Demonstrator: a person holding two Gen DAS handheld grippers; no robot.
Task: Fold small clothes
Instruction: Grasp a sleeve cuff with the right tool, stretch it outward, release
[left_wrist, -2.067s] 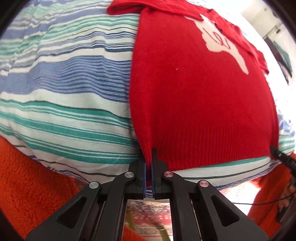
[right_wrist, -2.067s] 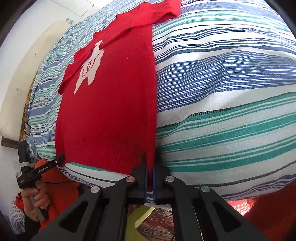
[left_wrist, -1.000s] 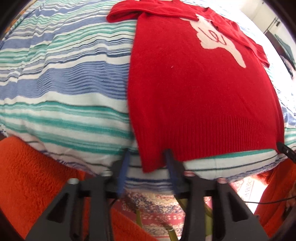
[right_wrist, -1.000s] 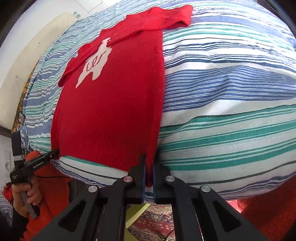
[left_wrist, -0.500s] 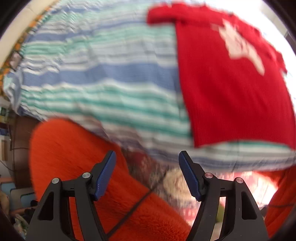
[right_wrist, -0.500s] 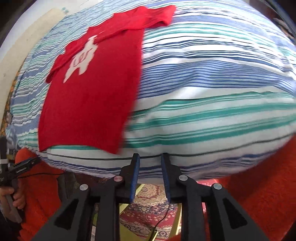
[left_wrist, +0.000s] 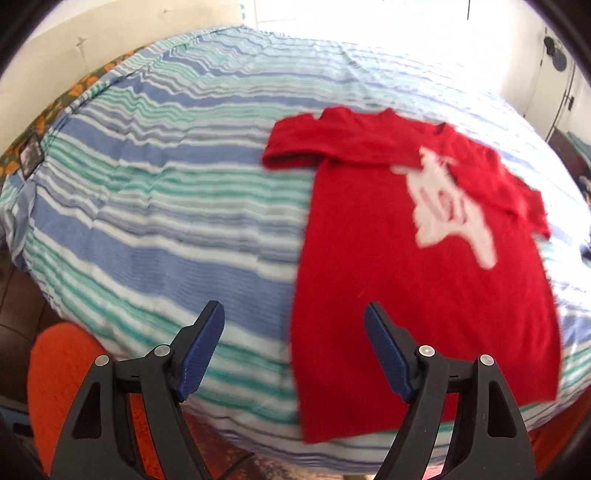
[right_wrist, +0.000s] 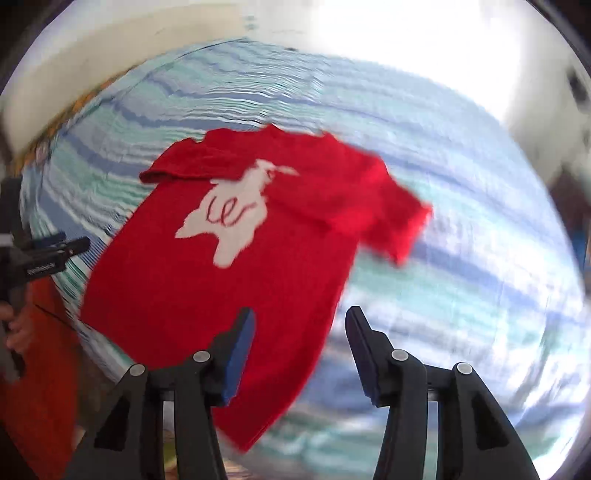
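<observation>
A small red sweater (left_wrist: 399, 258) with a white figure on its chest lies flat on the striped bed, hem toward me, both sleeves folded across the top. It also shows in the right wrist view (right_wrist: 258, 266). My left gripper (left_wrist: 293, 328) is open and empty, raised above the bed near the sweater's left hem edge. My right gripper (right_wrist: 299, 332) is open and empty, raised above the sweater's right hem corner. The left gripper (right_wrist: 48, 254) also shows at the left edge of the right wrist view.
The bed (left_wrist: 155, 206) has a blue, green and white striped cover. An orange fuzzy garment (left_wrist: 59, 369) of the person fills the lower left. A white wall (left_wrist: 110, 33) stands behind the bed. A patterned rug shows below the bed's near edge.
Both grippers let go of the sweater's hem corners, opened wide and lifted back above the bed. The sweater now lies flat by itself.
</observation>
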